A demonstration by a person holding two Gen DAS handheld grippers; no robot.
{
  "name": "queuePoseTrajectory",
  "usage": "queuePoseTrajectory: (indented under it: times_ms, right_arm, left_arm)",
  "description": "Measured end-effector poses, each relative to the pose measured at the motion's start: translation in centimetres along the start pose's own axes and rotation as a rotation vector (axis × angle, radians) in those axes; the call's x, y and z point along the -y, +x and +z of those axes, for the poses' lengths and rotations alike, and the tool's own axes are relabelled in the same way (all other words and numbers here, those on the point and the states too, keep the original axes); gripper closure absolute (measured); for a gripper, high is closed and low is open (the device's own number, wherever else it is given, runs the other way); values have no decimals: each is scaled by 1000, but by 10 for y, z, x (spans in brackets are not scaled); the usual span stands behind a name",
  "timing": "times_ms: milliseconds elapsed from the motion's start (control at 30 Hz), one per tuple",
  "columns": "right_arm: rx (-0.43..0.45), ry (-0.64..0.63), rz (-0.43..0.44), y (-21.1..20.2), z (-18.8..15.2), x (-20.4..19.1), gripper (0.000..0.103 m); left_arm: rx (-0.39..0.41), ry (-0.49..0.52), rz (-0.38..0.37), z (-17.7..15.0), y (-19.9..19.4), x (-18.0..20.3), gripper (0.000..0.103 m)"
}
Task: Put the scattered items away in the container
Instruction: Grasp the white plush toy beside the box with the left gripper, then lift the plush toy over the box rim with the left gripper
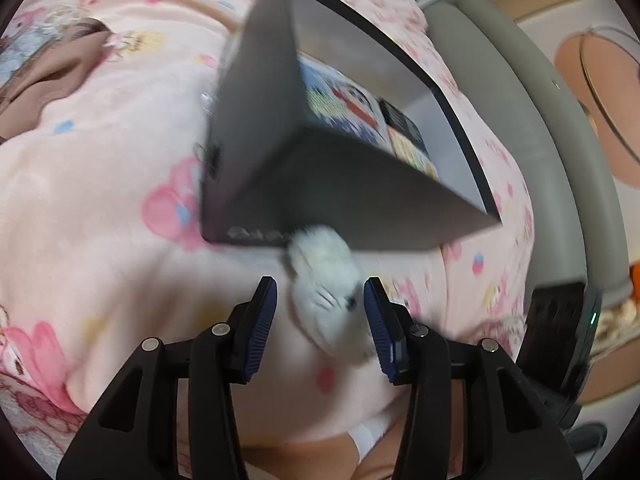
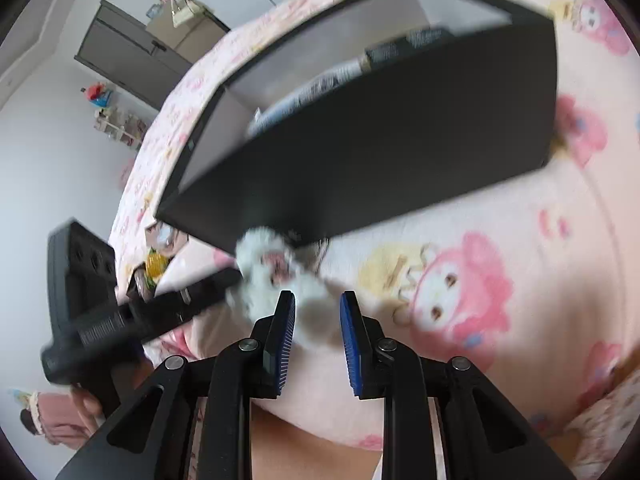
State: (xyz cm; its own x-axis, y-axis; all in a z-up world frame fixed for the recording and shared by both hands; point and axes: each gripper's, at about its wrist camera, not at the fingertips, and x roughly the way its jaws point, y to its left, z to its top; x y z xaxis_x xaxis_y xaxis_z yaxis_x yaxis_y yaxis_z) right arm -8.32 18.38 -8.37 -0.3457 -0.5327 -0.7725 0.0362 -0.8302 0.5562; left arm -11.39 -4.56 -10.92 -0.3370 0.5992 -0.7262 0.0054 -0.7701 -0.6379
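Toy (image 1: 326, 300): white, fluffy, soft; on the blanket, against the box's near wall.
Box (image 1: 256, 152): dark, flat stiff walls, open top.
Blanket (image 1: 100, 208): pink, fuzzy, cartoon prints.
Left tongs (image 1: 320, 314): half open around toy; grip unclear.
Right tongs (image 2: 318, 320): narrow gap, empty.

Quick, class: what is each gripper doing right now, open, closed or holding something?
Left gripper: white plush toy sits between its pads; the blur hides whether they press on it.
Right gripper: slightly open, holding nothing.
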Motion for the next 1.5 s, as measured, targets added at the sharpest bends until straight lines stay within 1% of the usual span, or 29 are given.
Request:
queuePoseTrajectory:
  times_ms: [100, 167, 267, 300, 333, 467, 500, 533, 633, 700, 833, 900, 967, 1033, 1100, 1167, 1200, 1233, 1267, 1367, 1467, 1500]
  right_arm:
    - [-33, 17, 44, 9, 2, -2, 83]
    - [-28, 1, 42, 9, 4, -5, 83]
    - [-13, -23, 35, 7, 8, -7, 83]
    - [-12, -20, 41, 7, 11, -6, 83]
    - [-10, -15, 41, 6, 15, -5, 83]
    - [32, -21, 42, 0, 29, -5, 83]
    - [45, -25, 35, -4, 32, -5, 83]
    - [52, -25, 34, -4, 32, -4, 83]
    - [39, -1, 60, -6, 28, 2, 83]
    - [3, 16, 81, 1, 22, 6, 80]
    - [-77, 32, 95, 21, 12, 11, 80]
    - [-80, 31, 109, 24, 11, 11, 80]
    - [-61, 13, 119, 24, 12, 8, 80]
    - [-36, -1, 111, 21, 15, 5, 80]
    - [-16, -11, 106, 17, 18, 4, 80]
    - [-3, -28, 81, 14, 20, 4, 80]
    - [-4, -32, 68, 15, 22, 5, 80]
    - [-11, -31, 65, 18, 23, 5, 80]
    - [-23, -25, 67, 20, 23, 7, 80]
    - [-45, -8, 89, 31, 26, 8, 80]
    - [-38, -14, 106, 33, 27, 9, 80]
    - [-39, -15, 117, 33, 27, 10, 80]
  left_arm:
    - [0, -26, -2, 7, 6, -1, 58]
    - [-21, -27, 2, 9, 11, 1, 58]
    - [-46, 2, 13, 8, 18, 10, 58]
    - [-53, 18, 19, 7, 19, 12, 60]
    - [-59, 27, 15, 5, 18, 12, 62]
    - [-115, 61, -33, -9, 24, 22, 62]
    - [-116, 68, -34, -11, 22, 23, 59]
    - [-101, 69, -29, -12, 19, 23, 55]
    - [-44, 27, -18, -8, 12, 16, 53]
    - [-31, -11, 3, -4, 15, 11, 53]
    - [-11, -47, 20, 2, 22, 8, 53]
    - [-6, -64, 15, 3, 24, 6, 53]
    - [-26, -57, 17, 2, 27, 8, 57]
    - [-24, -36, 6, -3, 16, 4, 66]
    - [-46, -23, -26, -8, 11, 7, 67]
    - [-78, -26, -37, -12, 13, 10, 67]
    - [-93, -37, -47, -11, 14, 8, 61]
    - [-102, -54, -56, -8, 16, 6, 49]
    - [-103, -78, -53, -4, 19, 3, 45]
    - [-76, -137, -27, 10, 28, -4, 45]
    - [-81, -130, -22, 12, 37, -2, 45]
    - [-87, -106, -11, 10, 40, 3, 51]
